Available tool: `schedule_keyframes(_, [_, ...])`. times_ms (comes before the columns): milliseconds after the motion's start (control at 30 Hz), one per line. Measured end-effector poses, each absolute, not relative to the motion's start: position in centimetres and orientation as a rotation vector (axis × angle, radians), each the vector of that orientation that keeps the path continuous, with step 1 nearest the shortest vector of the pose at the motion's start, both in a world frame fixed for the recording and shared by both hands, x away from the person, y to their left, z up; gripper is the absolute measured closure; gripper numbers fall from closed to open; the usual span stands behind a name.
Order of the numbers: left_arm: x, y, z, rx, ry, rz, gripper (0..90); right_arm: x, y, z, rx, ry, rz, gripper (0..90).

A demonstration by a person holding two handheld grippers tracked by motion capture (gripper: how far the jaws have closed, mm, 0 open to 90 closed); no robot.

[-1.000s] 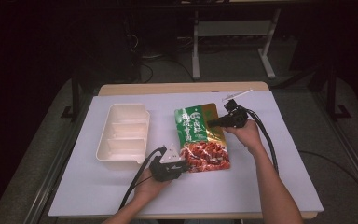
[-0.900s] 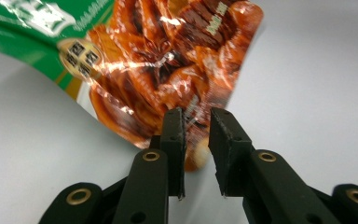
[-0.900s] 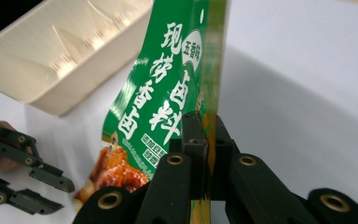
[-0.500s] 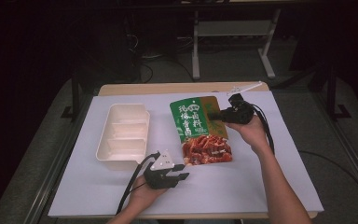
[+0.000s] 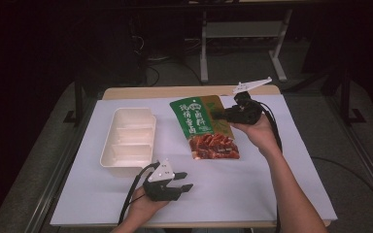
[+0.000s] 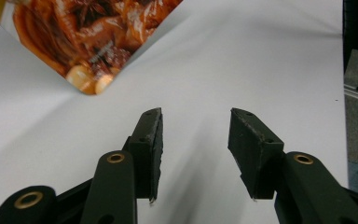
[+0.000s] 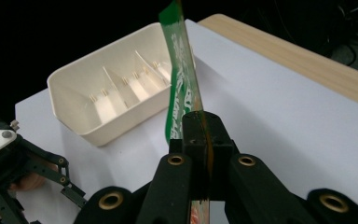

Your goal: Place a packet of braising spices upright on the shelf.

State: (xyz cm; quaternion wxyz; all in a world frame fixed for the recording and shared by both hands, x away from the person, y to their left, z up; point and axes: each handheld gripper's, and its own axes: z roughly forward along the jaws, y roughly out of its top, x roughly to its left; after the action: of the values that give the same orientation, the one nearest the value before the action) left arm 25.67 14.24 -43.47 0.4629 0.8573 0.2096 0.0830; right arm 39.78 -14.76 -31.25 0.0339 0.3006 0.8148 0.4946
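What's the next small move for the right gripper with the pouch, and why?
Probably carry it left toward the tray. The right gripper is shut on the pouch edge, with the pouch off the table. The left gripper, whose jaws have just been opening, is apart from it, with nothing between them.

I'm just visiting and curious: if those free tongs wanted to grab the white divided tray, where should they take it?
Probably by its rim. The white divided tray is wide, open-topped and thin-walled, so the left tongs, standing open and empty near its closest end, could come down from above and pinch that near short wall, one pad inside, one outside. The body looks too broad to span.
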Motion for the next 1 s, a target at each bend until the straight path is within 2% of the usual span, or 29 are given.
schedule_keyframes(467, [24.2,15.4,-43.2,2.115,0.502,0.233,43.4,39.8,-13.3,-29.2,0.909,2.438,1.546,89.2])
schedule_keyframes(767, [24.1,15.9,-43.4,2.100,0.513,0.238,36.8,40.2,-10.9,-27.5,0.858,2.433,1.605,89.2])
schedule_keyframes(1000, [24.0,16.2,-43.3,2.091,0.521,0.229,35.2,40.4,-9.5,-26.8,0.829,2.429,1.619,89.2])
